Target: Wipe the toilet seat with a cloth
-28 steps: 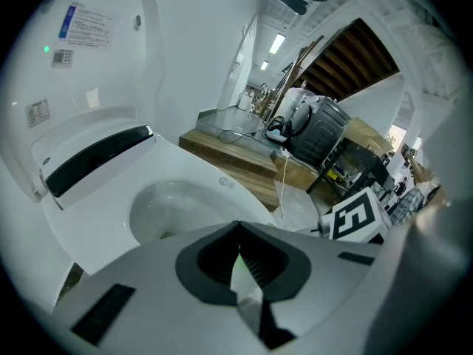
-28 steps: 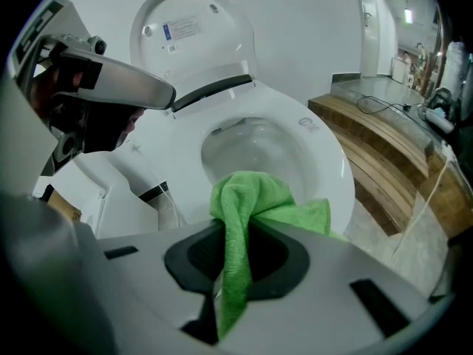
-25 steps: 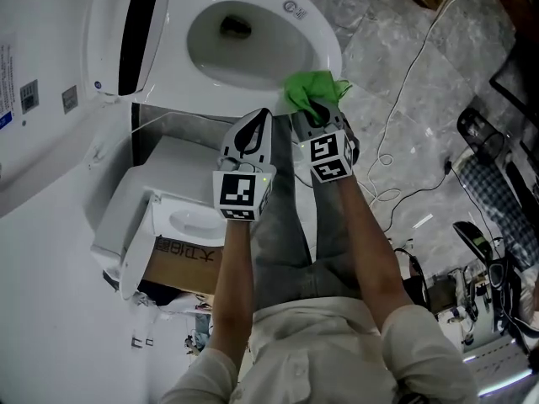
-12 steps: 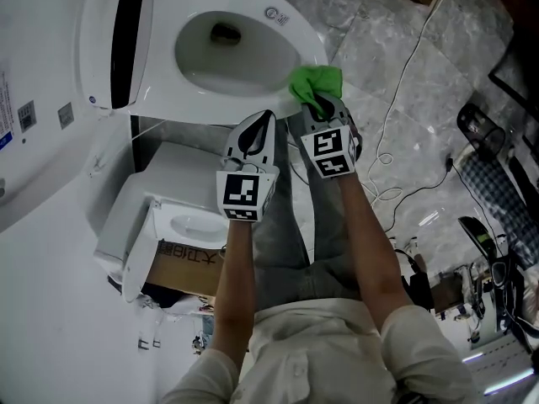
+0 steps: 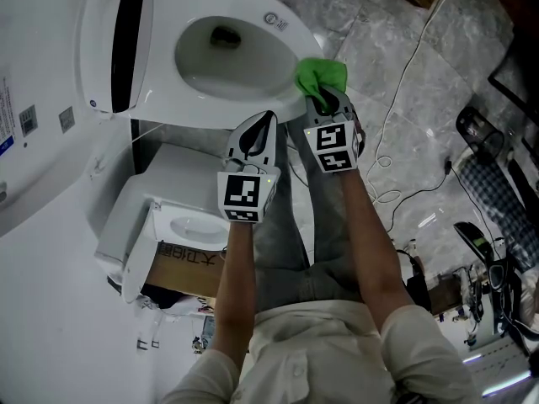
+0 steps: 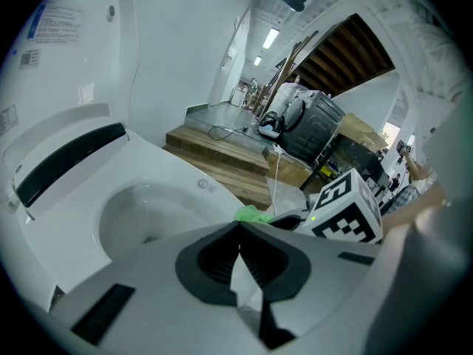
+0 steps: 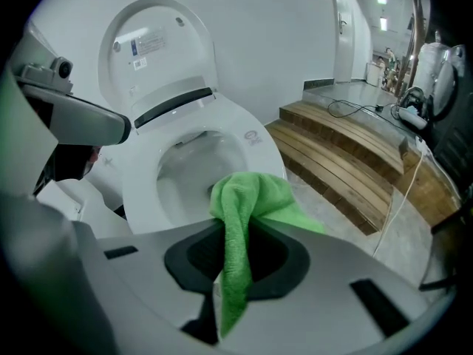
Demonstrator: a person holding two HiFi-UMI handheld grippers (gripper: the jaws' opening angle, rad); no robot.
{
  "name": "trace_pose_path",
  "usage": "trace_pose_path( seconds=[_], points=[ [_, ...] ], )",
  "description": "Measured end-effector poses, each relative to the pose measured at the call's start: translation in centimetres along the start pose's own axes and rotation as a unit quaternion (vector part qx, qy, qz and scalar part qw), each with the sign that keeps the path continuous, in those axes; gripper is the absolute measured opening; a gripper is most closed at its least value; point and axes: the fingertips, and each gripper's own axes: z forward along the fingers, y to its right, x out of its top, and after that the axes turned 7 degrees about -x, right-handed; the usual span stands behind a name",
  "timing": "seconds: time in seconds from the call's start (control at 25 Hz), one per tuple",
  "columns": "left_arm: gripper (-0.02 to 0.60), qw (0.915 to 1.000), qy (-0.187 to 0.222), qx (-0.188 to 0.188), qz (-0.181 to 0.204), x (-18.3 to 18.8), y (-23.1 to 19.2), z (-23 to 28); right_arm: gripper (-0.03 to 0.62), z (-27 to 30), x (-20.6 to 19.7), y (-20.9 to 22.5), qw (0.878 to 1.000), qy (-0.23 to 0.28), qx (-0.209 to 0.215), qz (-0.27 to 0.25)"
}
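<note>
A white toilet stands with its lid (image 5: 118, 40) raised and its seat (image 5: 282, 28) down around the bowl. My right gripper (image 5: 323, 99) is shut on a green cloth (image 5: 320, 74), which rests against the seat's near front rim. In the right gripper view the cloth (image 7: 247, 198) hangs folded out of the shut jaws (image 7: 230, 231), with the seat (image 7: 255, 150) just beyond. My left gripper (image 5: 255, 123) hovers beside it, left of the right gripper, shut and empty, short of the seat's near edge. In the left gripper view its tips (image 6: 238, 225) meet, and the cloth (image 6: 251, 214) peeks out past them.
A white box-shaped unit (image 5: 160, 183) and a cardboard box (image 5: 181, 268) stand left of my legs. Thin cables (image 5: 396, 108) trail over the grey stone floor at right. A wooden stepped platform (image 7: 347, 161) lies behind the toilet. Dark equipment (image 5: 488, 183) crowds the far right.
My right gripper has slid the green cloth a little farther along the seat's rim toward its front end. The left gripper has stayed put.
</note>
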Motion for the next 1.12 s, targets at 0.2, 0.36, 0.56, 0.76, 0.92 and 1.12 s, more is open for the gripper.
trace_pose_path(
  seconds=[0.2,0.36,0.56,0.76,0.92,1.12],
  points=[
    [0.012,1.0000,0.001,0.002,-0.004,0.2,-0.4,0.2,0.052,0.7,1.3,1.1,1.000,0.005,-0.009,0.000],
    [0.012,1.0000,0.005,0.002,-0.005,0.8,-0.7,0.5,0.052,1.2,2.3,1.8,1.000,0.008,-0.014,-0.004],
    [0.012,0.9999,0.012,0.005,-0.006,1.7,-1.4,0.7,0.052,1.9,3.6,2.5,1.000,0.008,-0.018,-0.010],
    [0.012,0.9998,0.017,0.005,-0.007,2.5,-2.1,0.9,0.052,2.6,4.8,2.8,1.000,0.009,-0.019,-0.020],
    [0.012,0.9997,0.021,0.005,-0.009,3.2,-2.9,1.0,0.051,3.2,5.8,2.9,0.999,0.010,-0.021,-0.029],
    [0.012,0.9996,0.026,0.006,-0.011,3.9,-3.7,1.1,0.051,3.9,7.2,2.9,0.999,0.011,-0.023,-0.044]
  ],
)
